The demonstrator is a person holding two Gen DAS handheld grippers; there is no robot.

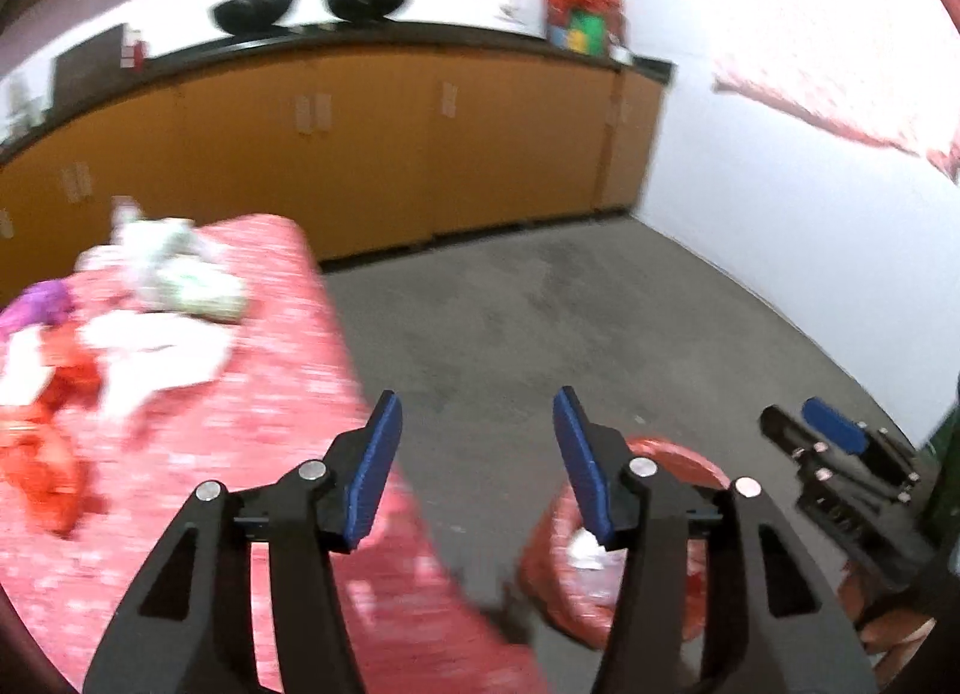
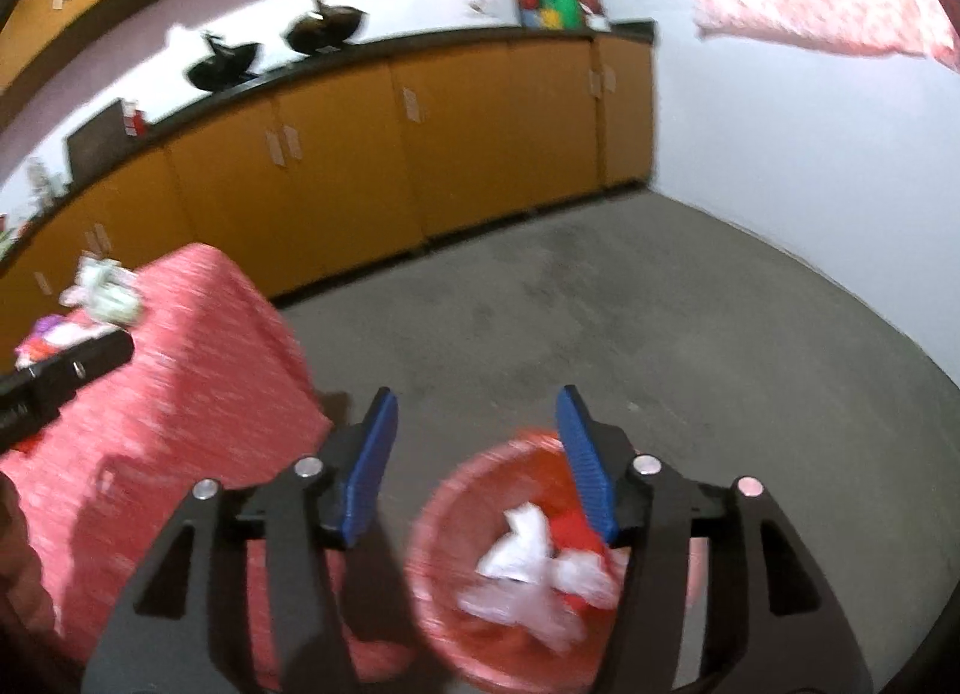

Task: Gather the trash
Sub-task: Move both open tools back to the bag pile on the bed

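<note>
I find my left gripper [image 1: 477,466] with its blue pads standing apart and nothing between them; it hangs over bare floor, just off the corner of the table [image 1: 288,430]. The table, draped in a red patterned cloth, serves as my landmark. On its top, toward the far left end, lies the uncollected trash: white crumpled paper [image 1: 156,358], a pale green-and-white wad [image 1: 186,280] behind it, a purple scrap [image 1: 42,304] at the left edge, and red wrappers [image 1: 48,424] nearest me. All of it is motion-blurred, so I cannot tell finer detail.

Right of the table, on the grey floor just beside its near corner, stands the red bin [image 2: 456,502]. Inside it lie white crumpled pieces [image 2: 522,556] and a red scrap [image 2: 570,532].

My right gripper [image 2: 477,466] hovers above the bin, jaws likewise apart and empty.

Behind the table, along the far wall, runs a row of orange cabinets [image 1: 372,154] under a dark counter bearing two black bowls [image 1: 258,10].
</note>
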